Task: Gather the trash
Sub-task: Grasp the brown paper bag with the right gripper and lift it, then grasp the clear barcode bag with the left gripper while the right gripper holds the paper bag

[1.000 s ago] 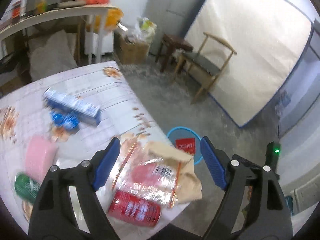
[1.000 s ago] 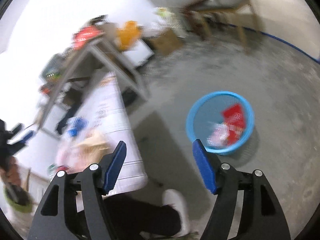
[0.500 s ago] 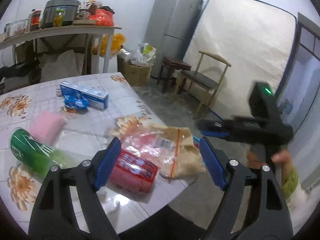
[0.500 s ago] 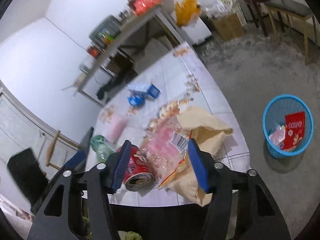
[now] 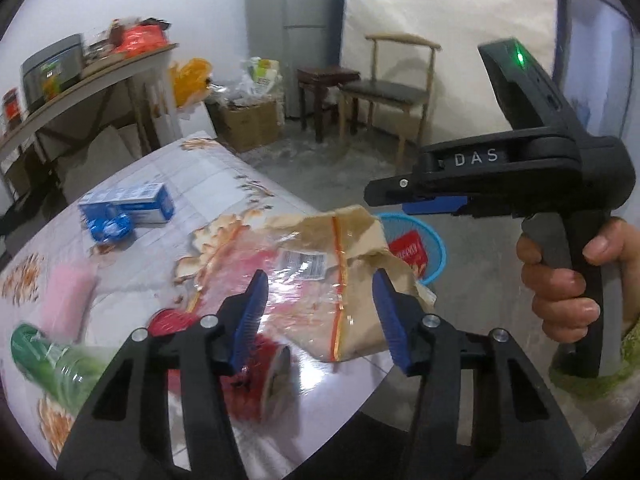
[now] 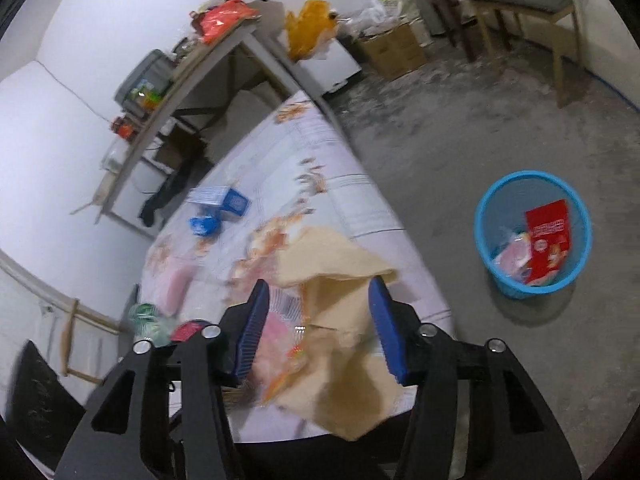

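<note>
On the table point(image 5: 224, 184), the paper bag point(image 5: 360, 236) lay at the near right corner, overhanging the edge, with the plastic bag point(image 5: 304, 280) lying partly over it. The can point(image 5: 240, 356) lay on its side left of the bags, at the near edge. The bottle point(image 5: 44, 356) lay further left, the pink pack point(image 5: 68, 296) just behind it. The box point(image 5: 132, 200) sat toward the far side, a wrapper point(image 5: 108, 228) touching its front. The bin point(image 6: 532, 236) stood on the floor right of the table, trash inside. Behind the table stood a shelf point(image 6: 208, 64); a chair point(image 5: 392, 84) and stool point(image 5: 324, 92) stood by the far wall.
</note>
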A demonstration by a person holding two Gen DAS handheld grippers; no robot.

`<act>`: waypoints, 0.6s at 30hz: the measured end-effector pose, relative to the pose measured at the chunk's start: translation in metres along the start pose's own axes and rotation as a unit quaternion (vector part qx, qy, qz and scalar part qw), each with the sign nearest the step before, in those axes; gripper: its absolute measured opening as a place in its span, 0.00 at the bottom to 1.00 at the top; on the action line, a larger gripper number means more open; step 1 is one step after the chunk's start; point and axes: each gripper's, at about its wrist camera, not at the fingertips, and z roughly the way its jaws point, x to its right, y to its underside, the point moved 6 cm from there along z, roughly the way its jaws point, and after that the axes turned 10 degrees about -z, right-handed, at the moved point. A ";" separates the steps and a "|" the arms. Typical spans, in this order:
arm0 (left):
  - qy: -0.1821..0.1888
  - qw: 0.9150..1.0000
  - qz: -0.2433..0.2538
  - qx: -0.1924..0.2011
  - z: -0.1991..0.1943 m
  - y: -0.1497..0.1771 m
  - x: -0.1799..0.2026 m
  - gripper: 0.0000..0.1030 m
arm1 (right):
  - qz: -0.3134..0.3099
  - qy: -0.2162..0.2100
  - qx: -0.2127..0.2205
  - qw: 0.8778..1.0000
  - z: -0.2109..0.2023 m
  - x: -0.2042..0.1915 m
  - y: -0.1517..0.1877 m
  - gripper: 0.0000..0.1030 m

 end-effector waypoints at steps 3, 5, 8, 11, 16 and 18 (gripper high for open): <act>-0.007 0.999 0.023 -0.025 0.017 0.002 0.007 0.47 | 0.003 -0.005 -0.003 1.000 0.001 0.009 0.006 0.54; -0.015 0.999 0.033 -0.039 0.027 0.003 0.011 0.45 | 0.008 -0.013 -0.004 1.000 0.002 0.014 0.010 0.54; -0.017 0.997 0.041 -0.058 0.039 0.005 0.016 0.44 | 0.016 -0.033 -0.009 0.999 0.006 0.019 0.015 0.54; -0.021 0.995 0.043 -0.083 0.051 0.009 0.018 0.44 | 0.031 -0.059 -0.017 0.998 0.015 0.022 0.021 0.54; -0.038 0.993 0.042 -0.100 0.062 0.010 0.015 0.36 | 0.051 -0.091 -0.030 0.994 0.032 0.023 0.033 0.54; -0.042 0.993 0.036 -0.104 0.065 0.010 0.013 0.29 | 0.058 -0.101 -0.034 0.993 0.036 0.025 0.037 0.54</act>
